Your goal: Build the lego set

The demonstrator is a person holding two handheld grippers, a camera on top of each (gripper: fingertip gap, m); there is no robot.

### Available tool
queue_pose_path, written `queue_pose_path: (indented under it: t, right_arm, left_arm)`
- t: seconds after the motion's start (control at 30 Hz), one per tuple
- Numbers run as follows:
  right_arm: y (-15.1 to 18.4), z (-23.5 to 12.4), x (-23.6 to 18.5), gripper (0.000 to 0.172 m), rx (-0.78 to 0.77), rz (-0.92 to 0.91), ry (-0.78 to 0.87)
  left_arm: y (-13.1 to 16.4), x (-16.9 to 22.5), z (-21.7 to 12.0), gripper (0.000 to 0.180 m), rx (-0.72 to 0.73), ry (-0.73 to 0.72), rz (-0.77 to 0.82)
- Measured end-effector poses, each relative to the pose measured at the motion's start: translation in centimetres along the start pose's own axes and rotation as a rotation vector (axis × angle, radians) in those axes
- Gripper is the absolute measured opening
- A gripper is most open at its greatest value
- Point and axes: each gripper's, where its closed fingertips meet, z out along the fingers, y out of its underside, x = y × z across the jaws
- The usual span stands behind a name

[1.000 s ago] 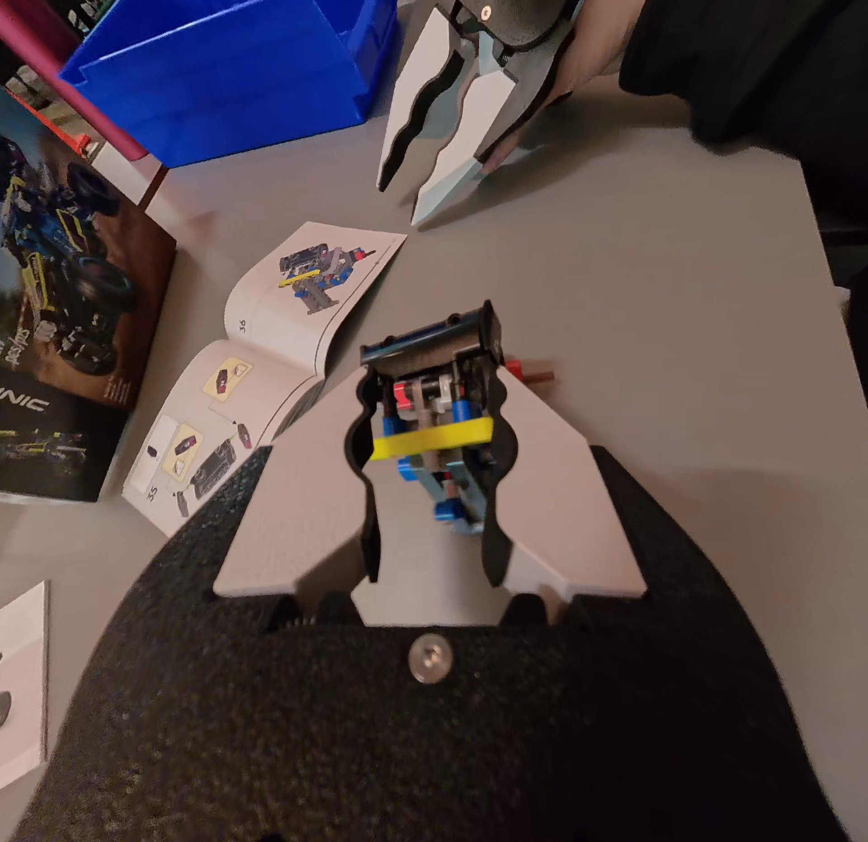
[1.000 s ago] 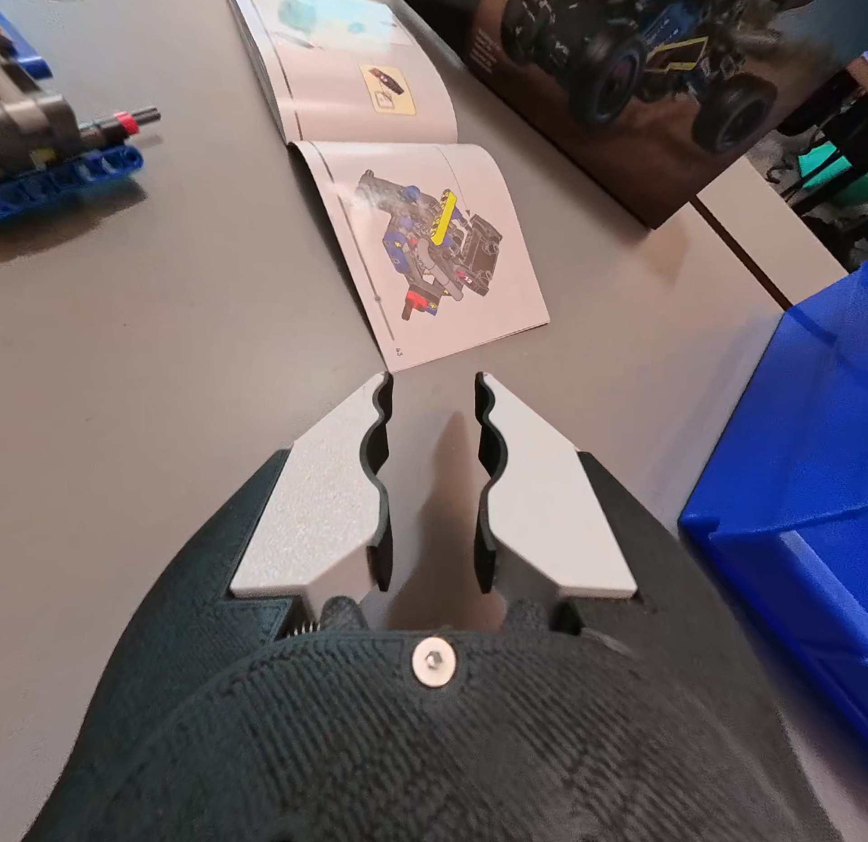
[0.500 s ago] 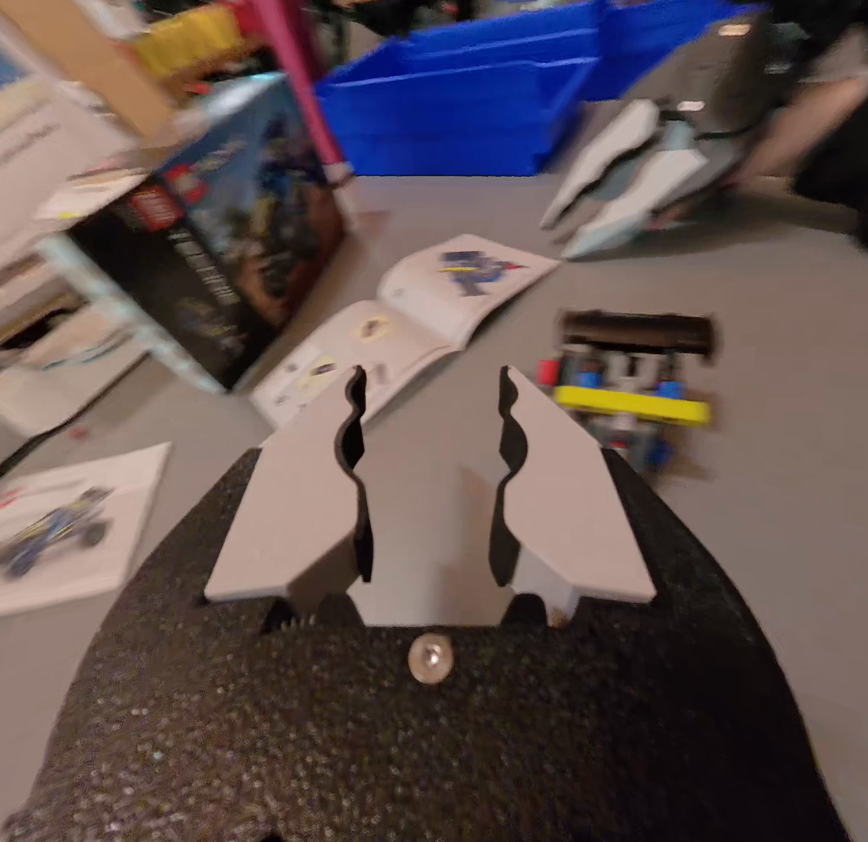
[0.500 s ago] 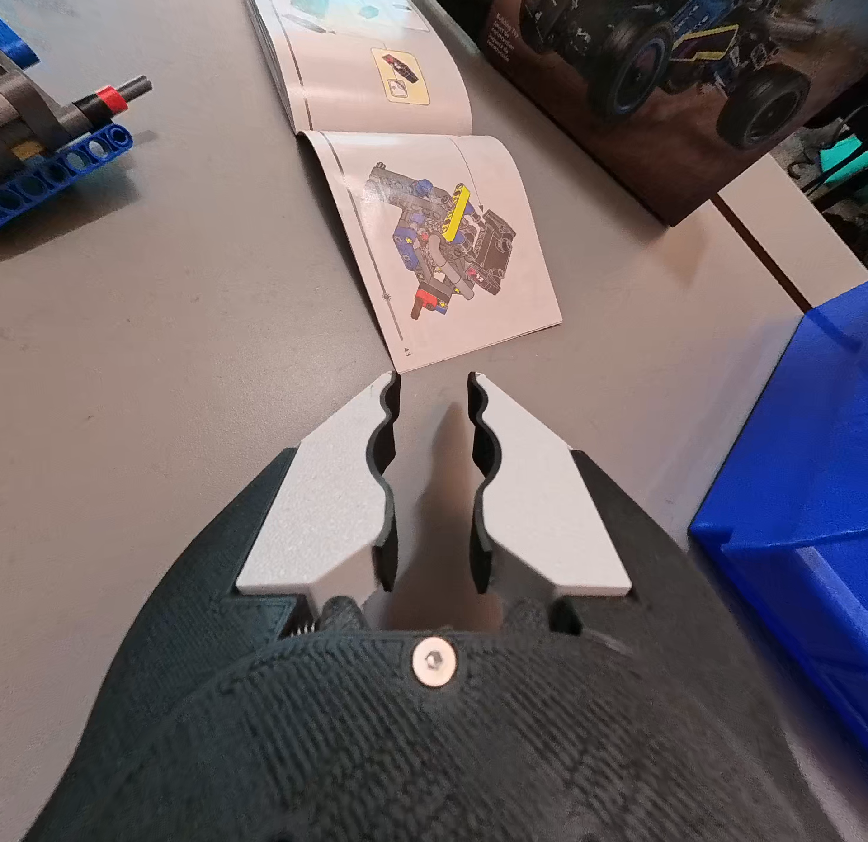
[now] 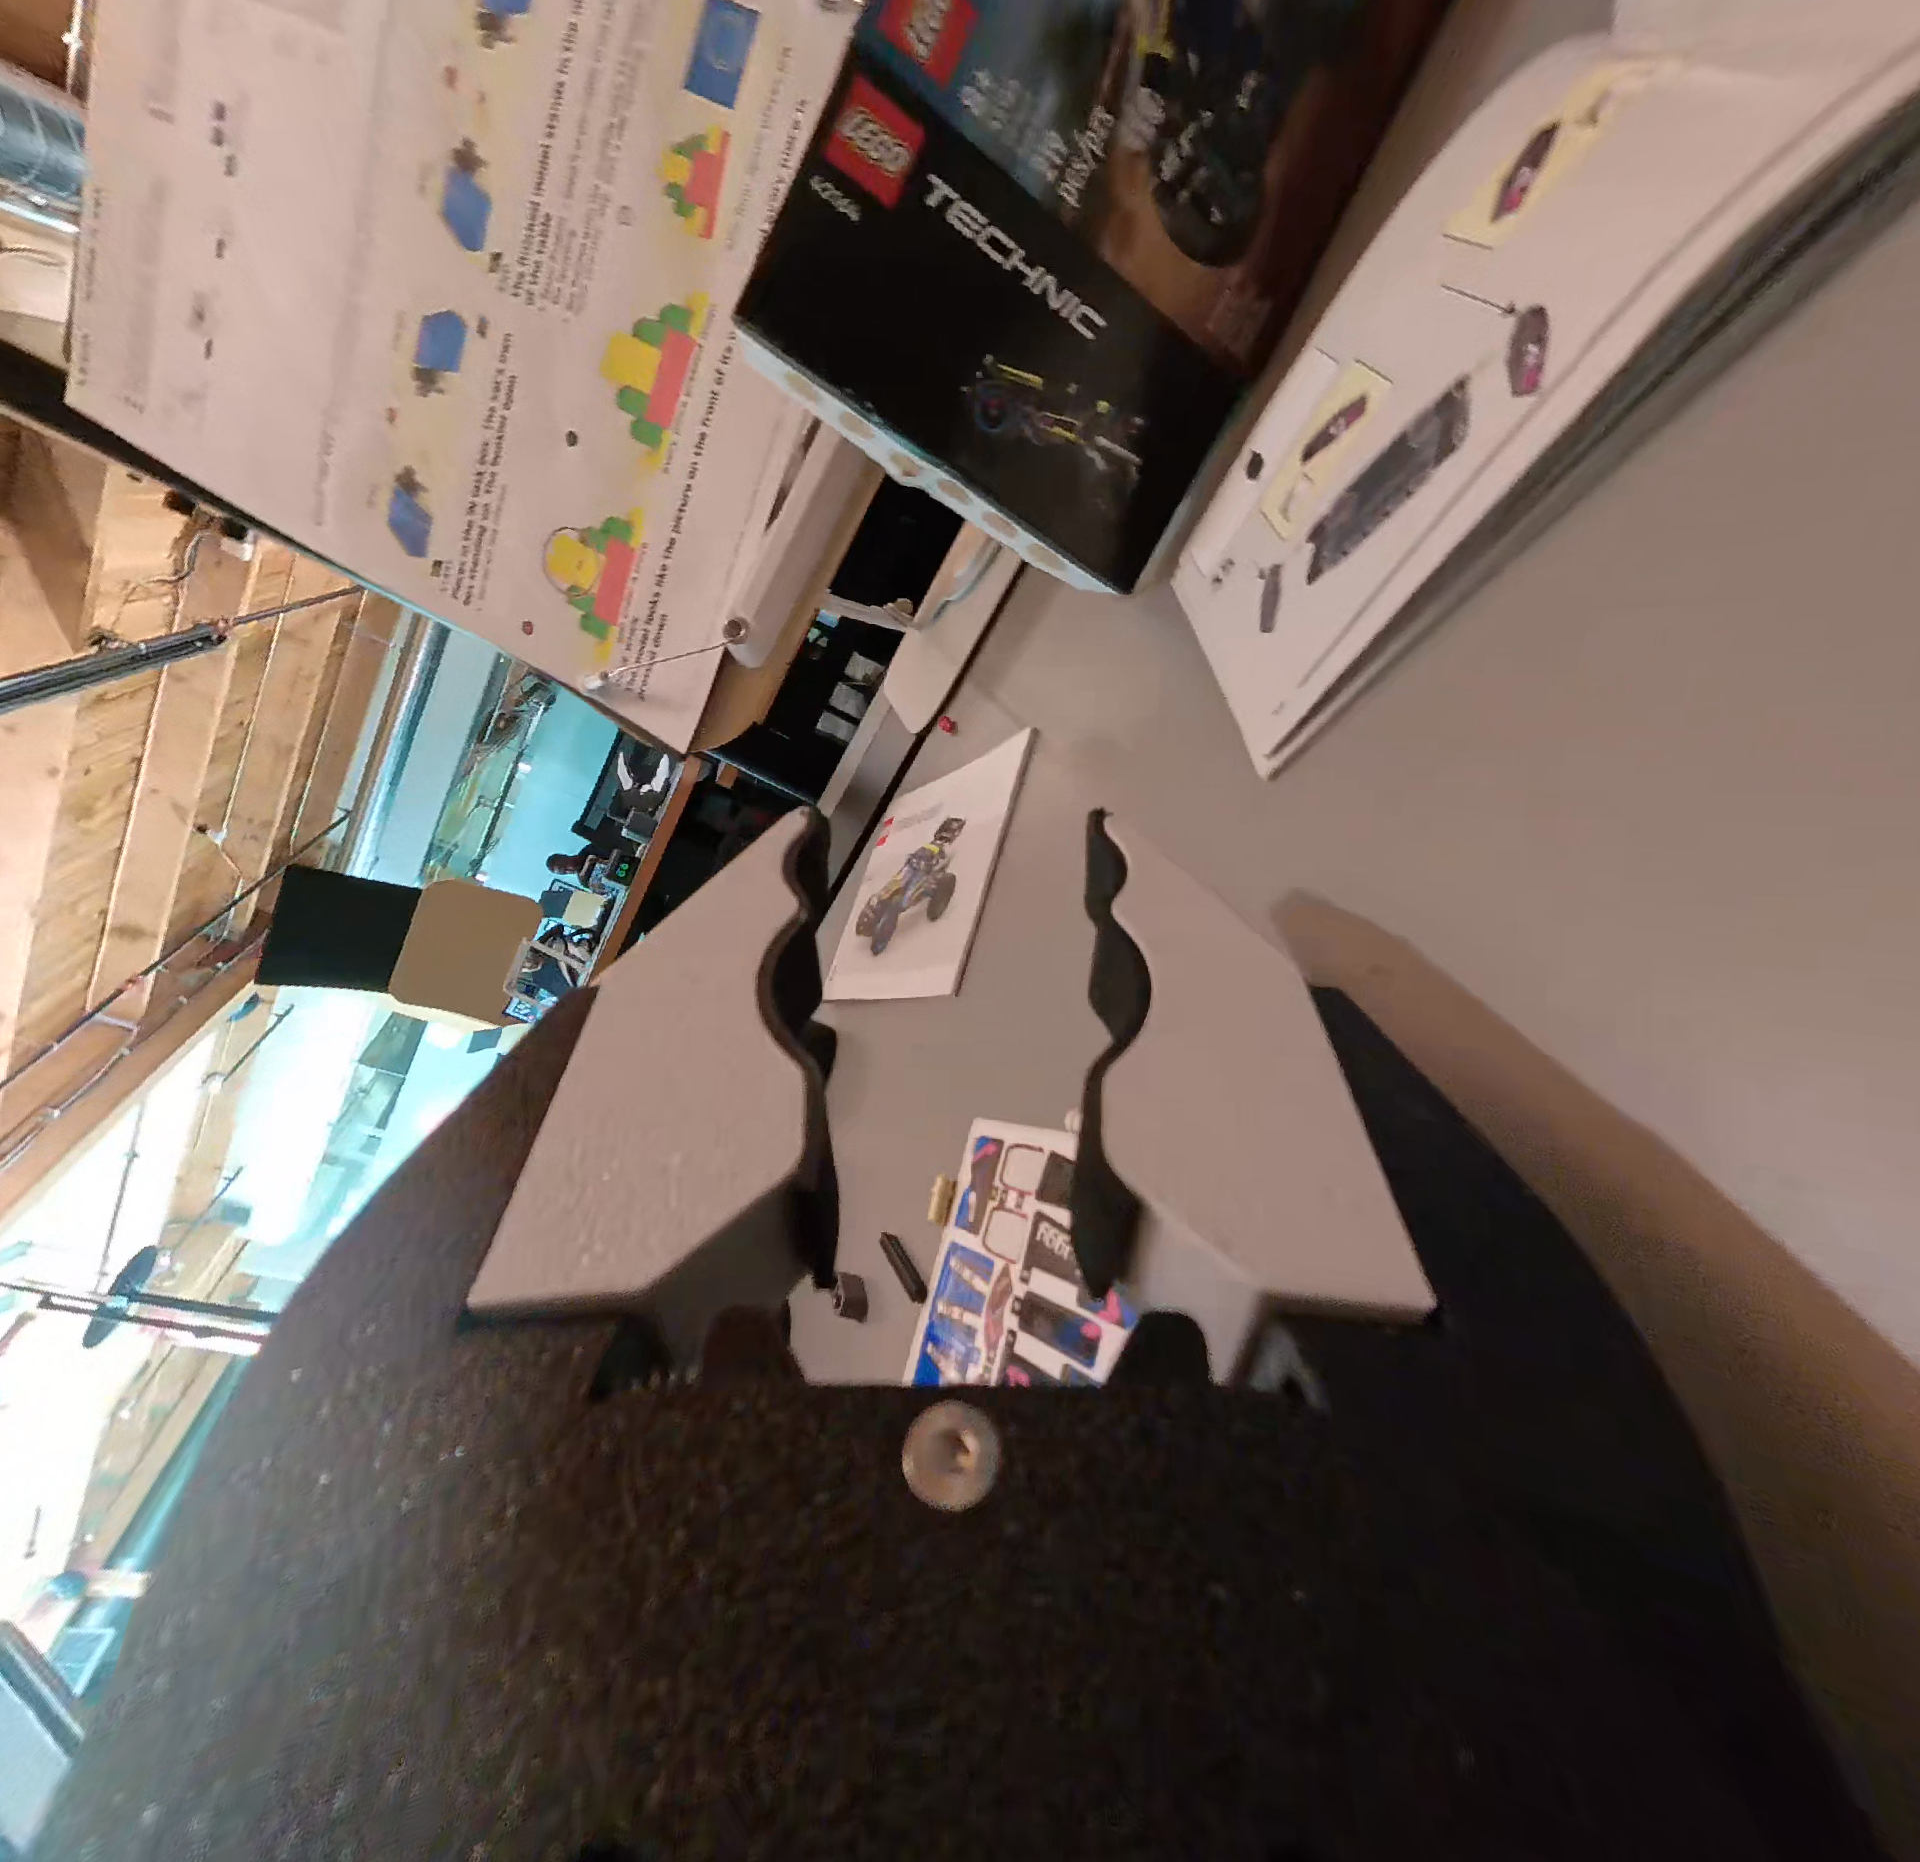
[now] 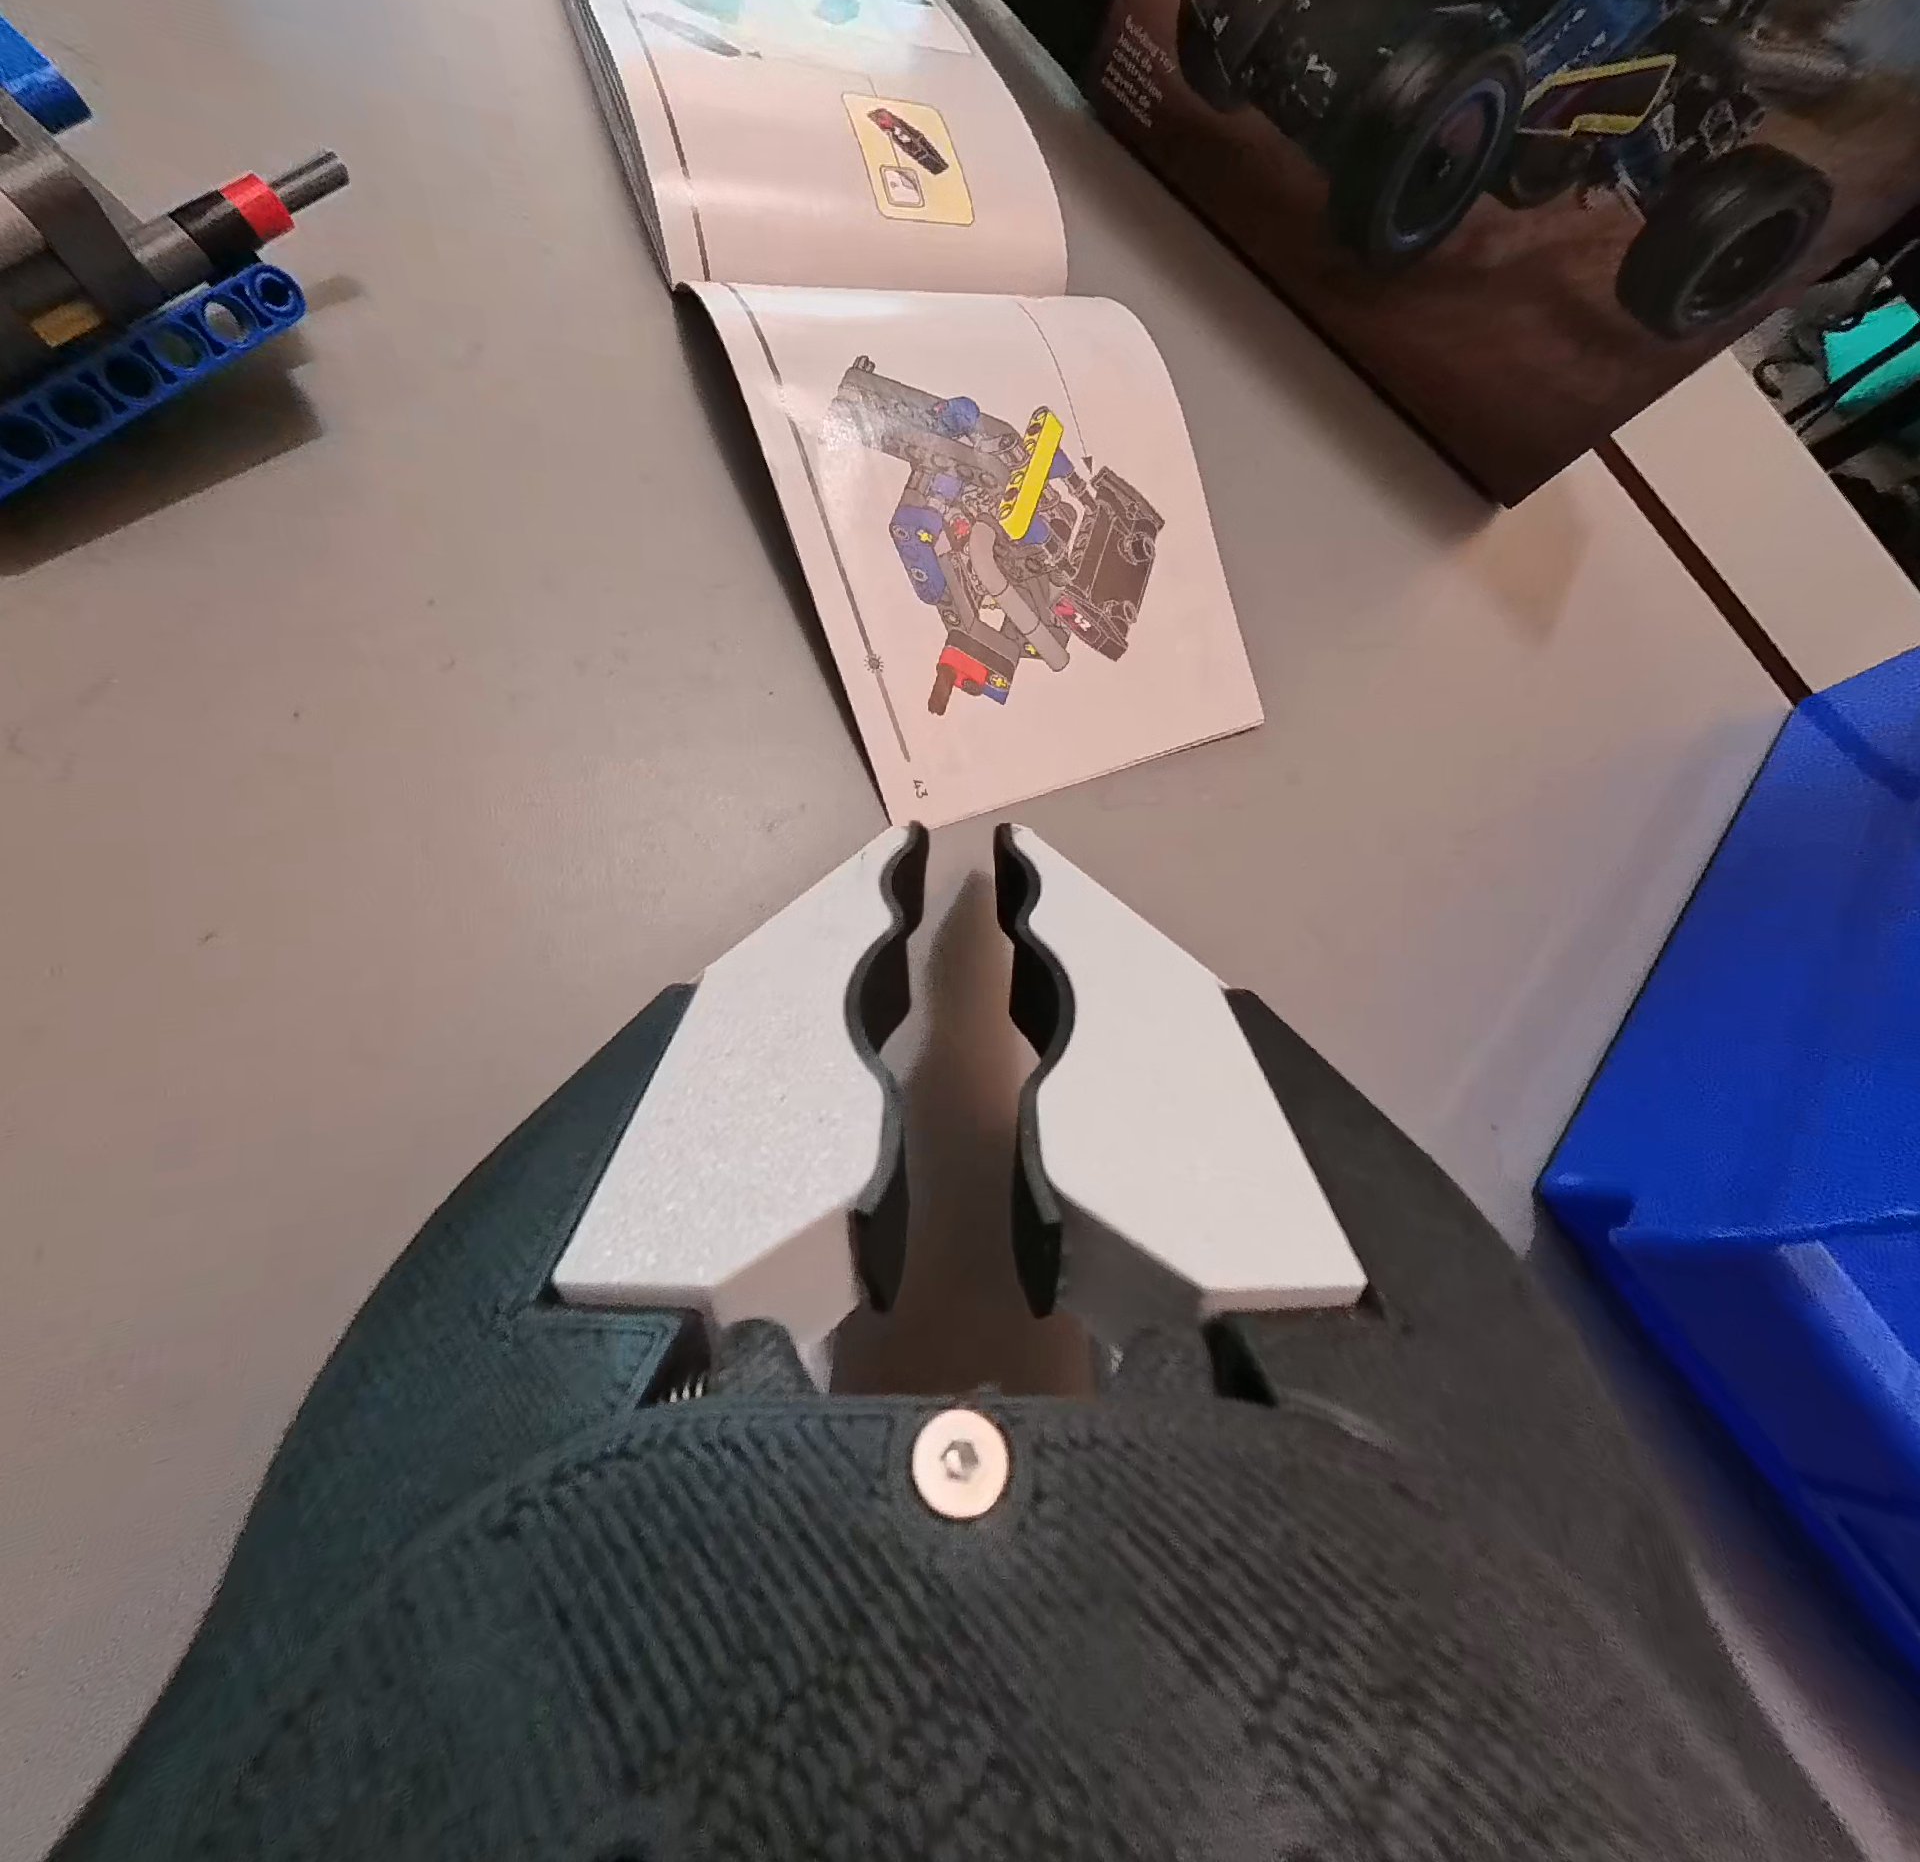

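Observation:
My left gripper (image 5: 951, 825) is open and empty, rolled on its side above the grey table (image 5: 1558, 877). Between its fingers I see a thin booklet with a car picture (image 5: 925, 908), a sticker sheet (image 5: 1018, 1282) and two small black parts (image 5: 902, 1267). My right gripper (image 6: 958, 833) is open by a narrow gap with nothing between the pads, low over the table just short of the corner of the open instruction booklet (image 6: 987, 524). A partly built brick model (image 6: 135, 295) with a blue beam and a red-ringed axle lies at the far left of the right wrist view.
The set's box (image 6: 1507, 150) stands behind the open booklet; it also shows in the left wrist view (image 5: 1039, 254), next to that booklet (image 5: 1558, 358). A blue bin (image 6: 1766, 1189) is close on the right. A printed sheet on a board (image 5: 416, 254) hangs past the table edge.
My left gripper let go of the brick model, swung away to the left and rolled on its side. My right gripper's jaws have narrowed on air while it stayed near the booklet corner.

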Motion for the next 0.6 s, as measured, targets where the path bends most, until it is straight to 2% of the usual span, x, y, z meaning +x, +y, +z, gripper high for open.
queue_pose_path:
  t: [0.17,0.6]
  right_arm:
    - [-0.1,0.3,-0.2,0.000,-0.006,-0.026,0.005]
    - [-0.2,0.3,-0.3,0.000,-0.005,-0.045,0.013]
  left_arm:
    - [0.2,1.2,0.2,0.037,-0.004,0.062,0.028]
    - [0.2,2.4,0.2,0.033,-0.014,0.103,0.105]
